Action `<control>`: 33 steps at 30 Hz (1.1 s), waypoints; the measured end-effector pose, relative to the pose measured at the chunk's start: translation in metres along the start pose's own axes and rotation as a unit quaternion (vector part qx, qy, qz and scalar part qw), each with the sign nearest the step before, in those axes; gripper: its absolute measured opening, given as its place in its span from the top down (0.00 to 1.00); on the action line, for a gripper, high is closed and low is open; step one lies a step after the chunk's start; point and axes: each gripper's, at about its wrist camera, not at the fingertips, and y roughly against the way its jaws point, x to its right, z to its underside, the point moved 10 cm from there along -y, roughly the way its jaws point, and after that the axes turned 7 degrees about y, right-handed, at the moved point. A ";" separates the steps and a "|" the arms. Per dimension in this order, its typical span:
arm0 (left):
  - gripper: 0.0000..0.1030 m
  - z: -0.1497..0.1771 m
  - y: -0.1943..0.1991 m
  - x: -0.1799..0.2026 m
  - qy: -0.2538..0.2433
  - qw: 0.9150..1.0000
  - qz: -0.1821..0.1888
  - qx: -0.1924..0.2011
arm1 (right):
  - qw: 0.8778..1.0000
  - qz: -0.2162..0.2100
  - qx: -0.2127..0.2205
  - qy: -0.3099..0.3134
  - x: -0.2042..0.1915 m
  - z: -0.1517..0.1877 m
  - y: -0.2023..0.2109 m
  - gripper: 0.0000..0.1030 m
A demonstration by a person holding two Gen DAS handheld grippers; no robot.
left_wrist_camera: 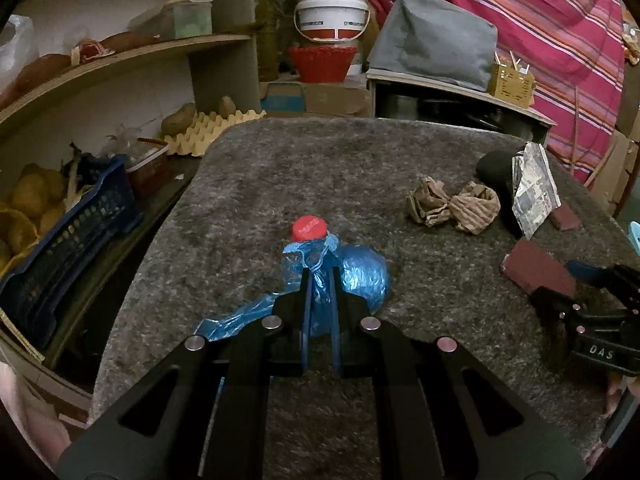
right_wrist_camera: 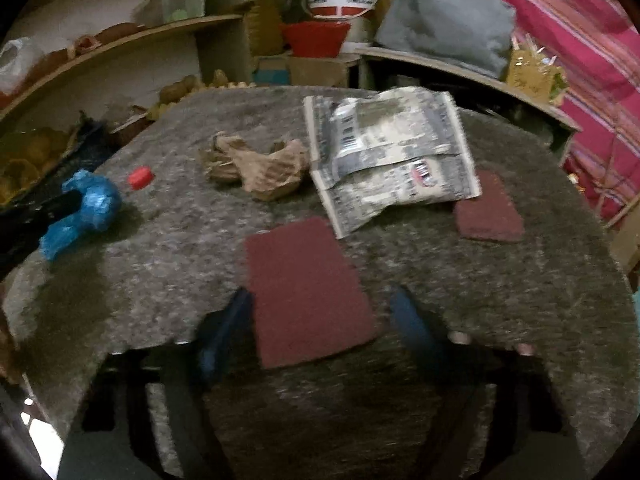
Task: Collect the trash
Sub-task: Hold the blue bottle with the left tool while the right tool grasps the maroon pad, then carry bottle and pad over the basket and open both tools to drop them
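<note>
— How much room is there on that desk (left_wrist_camera: pixel 248 184)?

— Plenty in the middle and along the near edge; the grey felt cover lies bare there. The clutter sits toward the far right corner: two crumpled brown cardboard scraps (right_wrist_camera: pixel 256 168), a printed wrapper (right_wrist_camera: pixel 392 152) half over something dark, and two dark red abrasive sheets, the small one (right_wrist_camera: pixel 490 210) by the right edge.

— And the grippers?

— The left gripper (left_wrist_camera: pixel 320 280) is clamped tight on a knotted blue plastic bag (left_wrist_camera: pixel 360 276), down on the felt around the desk's middle. A red bottle cap (left_wrist_camera: pixel 309 229) lies just beyond the bag, touching it or nearly so. The right gripper (right_wrist_camera: pixel 324 316) stands partly open near the right side, one finger to each side of the larger red abrasive sheet (right_wrist_camera: pixel 304 288). Its pads are not pressing on the sheet, and the view is blurred.

— What hems the desk in?

— On the left, close against the edge, a blue plastic crate (left_wrist_camera: pixel 76 232) with potatoes beside it, an egg tray (left_wrist_camera: pixel 208 128) at the far left corner, and wooden shelves (left_wrist_camera: pixel 132 56) above. Behind the far edge stand a white bucket (left_wrist_camera: pixel 332 16) on a red basket (left_wrist_camera: pixel 322 63), and a grey cover (left_wrist_camera: pixel 436 36) on a low shelf. A pink striped cloth (left_wrist_camera: pixel 552 40) hangs on the right.
</note>
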 end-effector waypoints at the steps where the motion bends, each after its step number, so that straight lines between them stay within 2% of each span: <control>1: 0.94 0.000 0.000 0.001 -0.001 1.000 -0.001 0.000 | 1.000 0.002 0.002 0.005 -0.001 0.000 0.001 0.41; 4: 0.94 -0.001 0.005 0.009 -0.005 1.000 -0.002 0.003 | 1.000 -0.003 0.022 0.007 -0.001 -0.003 0.012 0.42; 6: 0.94 -0.005 0.011 0.018 -0.008 1.000 0.002 0.009 | 0.999 0.005 0.039 0.000 0.012 -0.005 0.027 0.42; 9: 0.94 -0.014 0.020 0.040 -0.015 1.000 0.013 0.020 | 0.998 0.017 0.054 -0.018 0.041 -0.003 0.049 0.42; 13: 0.94 -0.022 0.028 0.081 -0.028 0.999 0.032 0.032 | 0.995 0.056 0.070 -0.034 0.093 0.002 0.082 0.42; 24: 0.94 -0.027 0.045 0.232 -0.070 0.990 0.110 0.047 | 0.978 0.164 0.089 -0.095 0.248 0.042 0.171 0.42; 29: 0.94 -0.023 0.055 0.303 -0.097 0.983 0.148 0.051 | 0.967 0.202 0.086 -0.129 0.311 0.070 0.198 0.42; 33: 0.94 -0.013 0.066 0.365 -0.124 0.973 0.184 0.055 | 0.959 0.227 0.082 -0.150 0.350 0.095 0.216 0.42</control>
